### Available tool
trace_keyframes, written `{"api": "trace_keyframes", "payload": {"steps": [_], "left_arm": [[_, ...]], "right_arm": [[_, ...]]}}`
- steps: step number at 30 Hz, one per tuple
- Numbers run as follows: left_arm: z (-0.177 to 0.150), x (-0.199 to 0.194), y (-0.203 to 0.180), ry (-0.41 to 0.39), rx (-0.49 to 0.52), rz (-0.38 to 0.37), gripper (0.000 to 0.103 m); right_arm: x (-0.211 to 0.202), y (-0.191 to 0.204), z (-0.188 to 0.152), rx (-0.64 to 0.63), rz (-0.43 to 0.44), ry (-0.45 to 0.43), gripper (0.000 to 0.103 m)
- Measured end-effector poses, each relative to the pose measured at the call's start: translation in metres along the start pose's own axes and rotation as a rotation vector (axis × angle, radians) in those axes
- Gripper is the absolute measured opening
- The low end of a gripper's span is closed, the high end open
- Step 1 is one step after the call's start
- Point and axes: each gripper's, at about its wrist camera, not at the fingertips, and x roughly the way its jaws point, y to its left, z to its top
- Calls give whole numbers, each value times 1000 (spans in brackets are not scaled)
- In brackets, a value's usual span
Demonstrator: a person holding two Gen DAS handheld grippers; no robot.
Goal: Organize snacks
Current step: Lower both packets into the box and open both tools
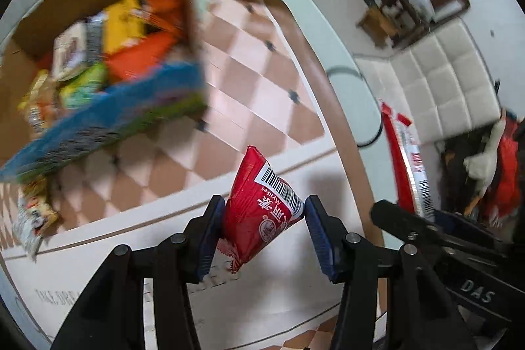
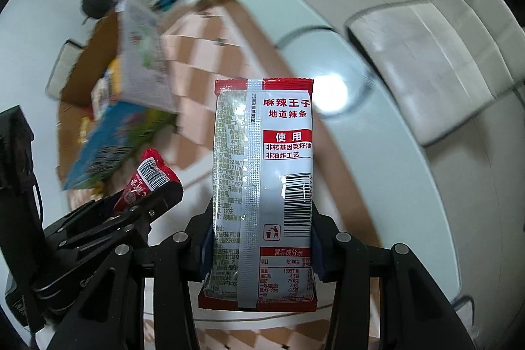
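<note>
Though blurred, the box (image 1: 98, 61) holds snacks.

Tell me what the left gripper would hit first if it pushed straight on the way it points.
Probably the tablecloth: the left gripper, shut on a red snack packet, points steeply down at its checked part, right of the snack box. Depth is unclear.

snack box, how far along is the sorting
Done: the cardboard box already holds several packets. In hand: the left tongs are shut on a small red packet, and the right tongs are shut on a red-and-silver packet, both above the table. Left: those two, plus a packet lying beside the box.
</note>
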Motion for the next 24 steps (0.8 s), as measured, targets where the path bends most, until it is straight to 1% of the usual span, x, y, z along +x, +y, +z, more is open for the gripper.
{"api": "trace_keyframes", "payload": {"steps": [4,6,7,8,11,13,15,19,21,24], "left_arm": [[8,-48,36,-80,-104,-28,48],[12,-63,49,-107,-136,-32,48],[16,-76,62,-129,-163,-27,48],[20,-81,67,-142,-178,-23,48],[27,-100,106,-169,-239,2,48],[32,-105,128,-178,-275,22,48],[38,-106,156,-176,-314,42,48],[48,-90,211,-128,-399,60,48],[51,-80,229,-109,-424,72,48],[58,-60,258,-61,-453,91,48]], "right_arm": [[-12,53,9,-86,55,-14,48],[-17,82,16,-132,81,-21,48],[-18,94,20,-150,91,-23,48],[-18,107,23,-171,102,-26,48],[-16,146,37,-224,127,-31,48],[-9,172,48,-254,135,-31,48],[1,199,57,-284,134,-33,48],[23,240,78,-334,106,-34,48],[36,257,88,-359,86,-32,48],[58,280,100,-392,49,-27,48]]}}
